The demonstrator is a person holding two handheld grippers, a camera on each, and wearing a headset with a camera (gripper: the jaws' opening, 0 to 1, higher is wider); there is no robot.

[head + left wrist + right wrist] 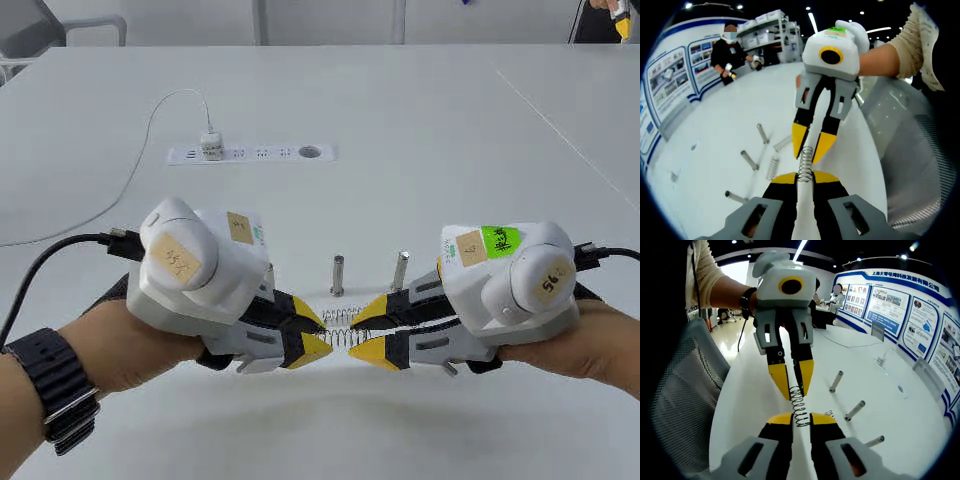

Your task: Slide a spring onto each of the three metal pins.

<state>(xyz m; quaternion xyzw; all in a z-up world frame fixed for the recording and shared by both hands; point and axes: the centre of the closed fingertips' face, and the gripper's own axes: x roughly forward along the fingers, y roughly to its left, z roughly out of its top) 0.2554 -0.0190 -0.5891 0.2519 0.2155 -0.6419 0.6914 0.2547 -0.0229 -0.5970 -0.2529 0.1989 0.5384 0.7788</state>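
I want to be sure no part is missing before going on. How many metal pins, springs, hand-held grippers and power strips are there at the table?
Metal pins: 3
Springs: 3
Hand-held grippers, left and right: 2
Power strip: 1
Total: 9

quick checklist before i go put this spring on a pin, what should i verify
1. Grip on the held spring: ok, the left gripper and right gripper each clamp one end.
2. The three pins standing and bare: ok.
3. One spring end free to go over a pin: not ok, both ends sit in jaws.
4. Spring upright like the pins: not ok, it lies level between the grippers.
5. Two spare springs on the table: ok, beside the pins.
6. Spring unbent: cannot tell.
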